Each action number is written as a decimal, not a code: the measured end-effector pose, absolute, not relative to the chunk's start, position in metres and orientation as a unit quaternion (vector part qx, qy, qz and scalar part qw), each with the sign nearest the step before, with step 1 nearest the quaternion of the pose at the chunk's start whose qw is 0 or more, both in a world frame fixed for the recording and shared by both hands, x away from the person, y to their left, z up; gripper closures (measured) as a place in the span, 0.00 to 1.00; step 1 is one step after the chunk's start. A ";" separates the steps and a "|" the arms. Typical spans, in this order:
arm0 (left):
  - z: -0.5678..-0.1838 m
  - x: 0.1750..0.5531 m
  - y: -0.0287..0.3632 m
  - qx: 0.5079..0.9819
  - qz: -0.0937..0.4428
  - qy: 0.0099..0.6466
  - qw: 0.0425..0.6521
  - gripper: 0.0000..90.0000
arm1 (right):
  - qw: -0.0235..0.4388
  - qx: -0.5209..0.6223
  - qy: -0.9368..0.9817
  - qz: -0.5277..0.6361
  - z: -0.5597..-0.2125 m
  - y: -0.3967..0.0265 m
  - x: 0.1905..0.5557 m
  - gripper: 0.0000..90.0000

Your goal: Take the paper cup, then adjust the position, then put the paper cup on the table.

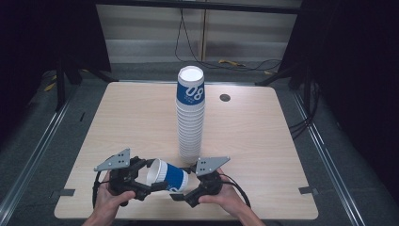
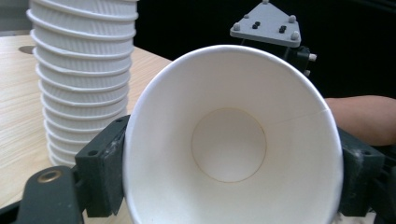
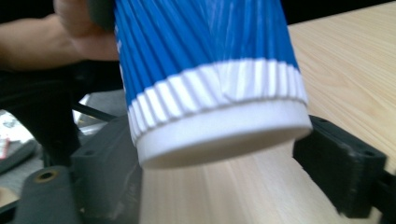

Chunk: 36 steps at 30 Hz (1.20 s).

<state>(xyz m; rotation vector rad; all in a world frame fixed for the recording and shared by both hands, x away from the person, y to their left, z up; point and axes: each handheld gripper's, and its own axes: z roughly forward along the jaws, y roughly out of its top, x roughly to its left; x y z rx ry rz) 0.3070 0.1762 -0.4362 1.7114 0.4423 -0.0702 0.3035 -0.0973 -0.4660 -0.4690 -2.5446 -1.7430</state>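
A blue and white ribbed paper cup point(image 1: 167, 174) lies on its side in the air just above the table's near edge, mouth to the left. My left gripper point(image 1: 153, 175) is shut on its rim; in the left gripper view the jaws press both sides of the cup's open mouth point(image 2: 229, 149). My right gripper point(image 1: 181, 182) stands open around the cup's base point(image 3: 210, 135): a gap shows between the base and the right-hand jaw. Just behind them a tall stack of the same cups point(image 1: 190, 117) stands upright in the middle of the table.
The wooden table point(image 1: 263, 141) has a small round cable hole point(image 1: 225, 97) right of the stack's top. Cables lie on the floor beyond the far edge. Both hands sit at the table's near edge.
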 end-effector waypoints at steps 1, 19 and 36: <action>-0.436 0.308 0.178 0.750 -0.028 0.195 0.632 0.18 | 0.009 -0.153 -0.818 -0.555 -0.466 -0.097 0.304 0.15; -0.430 0.324 0.196 0.777 0.037 0.233 0.584 0.18 | -0.051 -0.227 -0.831 -0.505 -0.457 -0.135 0.304 0.16; -0.413 0.351 0.194 0.801 0.082 0.261 0.533 0.18 | -0.094 -0.292 -0.818 -0.487 -0.457 -0.169 0.303 0.15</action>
